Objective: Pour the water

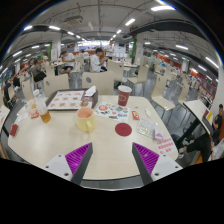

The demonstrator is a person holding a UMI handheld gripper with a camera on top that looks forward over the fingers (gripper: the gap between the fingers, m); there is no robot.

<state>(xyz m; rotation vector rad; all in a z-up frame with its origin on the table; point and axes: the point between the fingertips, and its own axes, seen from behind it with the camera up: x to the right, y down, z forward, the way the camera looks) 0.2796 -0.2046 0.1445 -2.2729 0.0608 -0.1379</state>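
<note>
Gripper view, jaws parted, empty, round glass cup beyond

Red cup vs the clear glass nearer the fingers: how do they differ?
The red cup is opaque, taller and stands at the table's far side; the clear glass is see-through, squatter, with something yellowish in it, and sits closer, ahead of the gripper. Both stand upright on the table, untouched; the gripper's fingers are open and hold nothing.

Red cup, red coaster, pale cream table.
</note>
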